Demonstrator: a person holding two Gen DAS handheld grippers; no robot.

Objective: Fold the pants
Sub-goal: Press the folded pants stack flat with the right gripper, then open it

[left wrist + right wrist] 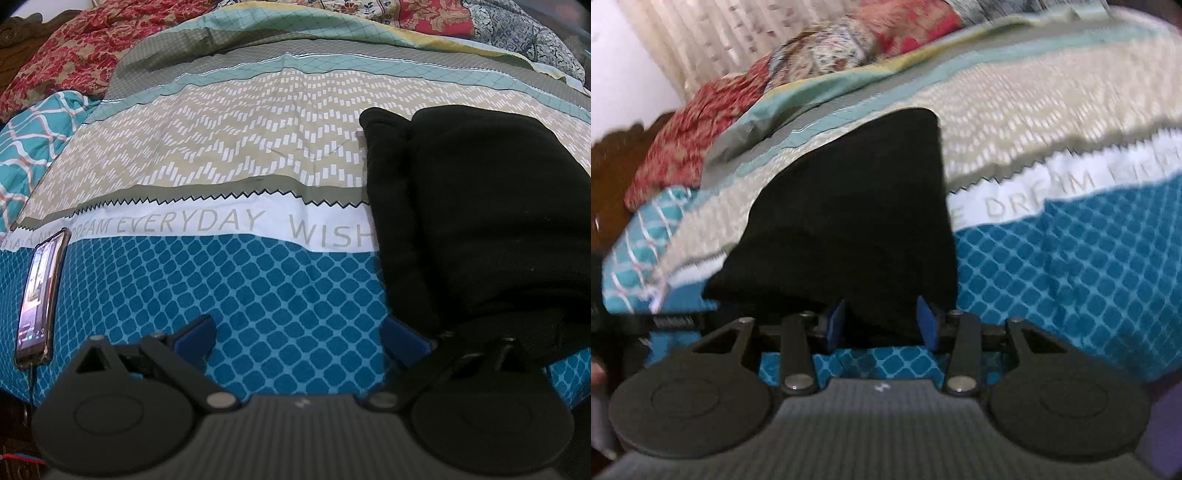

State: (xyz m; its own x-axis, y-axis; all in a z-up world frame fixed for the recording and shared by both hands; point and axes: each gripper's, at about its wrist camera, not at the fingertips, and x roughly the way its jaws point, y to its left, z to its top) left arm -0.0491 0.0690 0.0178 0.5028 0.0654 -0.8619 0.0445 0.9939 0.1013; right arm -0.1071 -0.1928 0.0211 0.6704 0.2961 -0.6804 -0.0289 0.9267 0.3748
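Pants [480, 221] folded; near edge between right gripper [882, 321] fingers [836, 321].

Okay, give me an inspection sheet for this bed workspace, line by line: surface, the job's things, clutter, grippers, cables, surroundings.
Surface: patterned bedsheet with teal lattice, white lettered band and beige zigzag band; lightly wrinkled.
Job's things: black pants lie folded into a compact stack on the sheet.
Clutter: phone, screen lit, lies flat near the sheet's left edge.
Grippers: left gripper is open over bare sheet beside the pants, holding nothing. Right gripper has its jaws parted astride the pants' near edge; the blurred view does not show whether the pads press the cloth.
Cables: a dark cable runs from the phone's near end.
Surroundings: red floral fabric and a teal patterned pillow at the far side; pale curtain.
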